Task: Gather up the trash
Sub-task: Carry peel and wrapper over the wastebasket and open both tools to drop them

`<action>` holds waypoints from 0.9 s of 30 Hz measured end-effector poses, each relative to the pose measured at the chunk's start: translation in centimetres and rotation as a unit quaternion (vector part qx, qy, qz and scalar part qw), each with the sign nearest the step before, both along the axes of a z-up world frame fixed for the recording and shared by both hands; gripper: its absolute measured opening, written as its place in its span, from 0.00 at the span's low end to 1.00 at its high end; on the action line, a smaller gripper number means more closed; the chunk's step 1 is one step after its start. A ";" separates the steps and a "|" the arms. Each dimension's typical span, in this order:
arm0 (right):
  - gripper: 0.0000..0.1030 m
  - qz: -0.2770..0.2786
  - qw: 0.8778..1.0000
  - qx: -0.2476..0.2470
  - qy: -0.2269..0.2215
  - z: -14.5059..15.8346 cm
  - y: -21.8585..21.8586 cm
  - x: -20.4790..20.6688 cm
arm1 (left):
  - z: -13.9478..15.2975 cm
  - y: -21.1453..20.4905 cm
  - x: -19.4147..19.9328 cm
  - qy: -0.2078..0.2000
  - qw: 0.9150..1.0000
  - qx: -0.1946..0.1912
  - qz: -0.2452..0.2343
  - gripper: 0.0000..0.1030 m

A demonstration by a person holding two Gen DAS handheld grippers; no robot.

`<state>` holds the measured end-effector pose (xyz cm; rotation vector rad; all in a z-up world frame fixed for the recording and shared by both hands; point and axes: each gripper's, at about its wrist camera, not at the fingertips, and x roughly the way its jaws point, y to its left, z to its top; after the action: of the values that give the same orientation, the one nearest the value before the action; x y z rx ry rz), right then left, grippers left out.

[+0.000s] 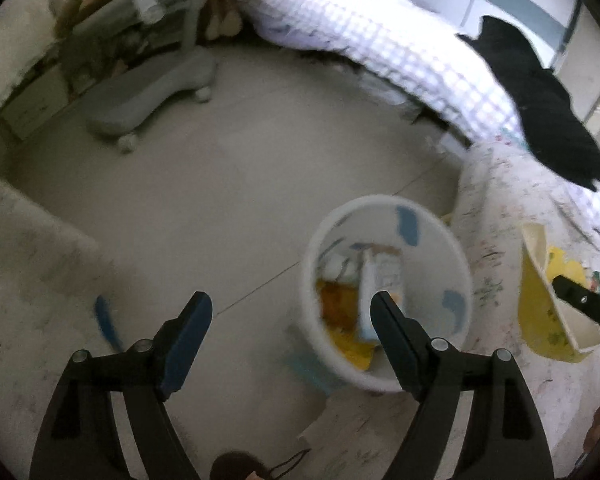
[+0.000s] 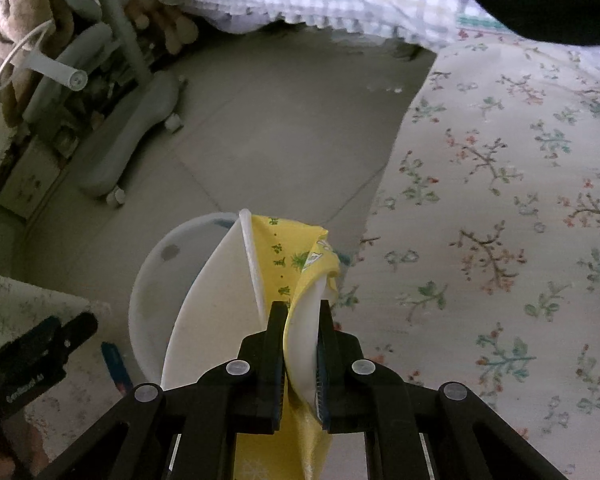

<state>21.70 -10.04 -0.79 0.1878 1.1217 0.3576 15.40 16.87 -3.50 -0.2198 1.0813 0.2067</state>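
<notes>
A crumpled yellow-and-white paper cup [image 2: 288, 280] sits pinched flat between the fingers of the right gripper [image 2: 302, 316], which is clamped on its folded rim above the edge of a floral bedsheet [image 2: 500, 184]. Just beside it, on the grey tiled floor [image 1: 228, 184] at the sheet's edge, stands a round white trash bin [image 1: 388, 292] with blue marks on its inner wall and yellow and white wrappers already lying inside. The left gripper [image 1: 292, 308] hangs over the bin's near rim with its jaws spread wide and nothing between them. A blue pen-like object [image 1: 108, 324] lies on the floor near the left finger. Farther off stand a grey wheeled chair base [image 1: 152, 92] and a checked quilt [image 1: 380, 40] with a black garment [image 1: 540, 100] on it.
</notes>
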 end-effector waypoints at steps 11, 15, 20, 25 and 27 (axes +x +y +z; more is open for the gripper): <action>0.11 0.025 1.000 -0.001 0.003 -1.0 3.9 0.1 | 0.4 1.3 -1.9 0.000 1.000 0.001 0.015 0.81; 0.14 0.028 1.000 0.008 -0.007 -1.0 4.7 0.3 | 0.4 1.5 -2.0 -0.001 1.000 -0.001 0.017 0.81; 0.61 0.010 1.000 0.018 -0.017 -0.7 4.6 0.4 | 0.4 1.5 -2.1 0.000 1.000 -0.001 0.018 0.81; 0.61 0.015 1.000 0.014 -0.019 -0.2 4.4 0.0 | 0.5 1.3 -2.2 -0.002 1.000 -0.007 0.012 0.81; 0.62 0.011 1.000 0.012 -0.016 -0.1 4.0 -0.1 | 0.6 0.9 -2.1 -0.003 1.000 -0.006 0.008 0.82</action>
<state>21.65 -6.04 -0.90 0.1897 1.0887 0.3927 13.27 17.81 -2.87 -0.2387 1.0747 0.2138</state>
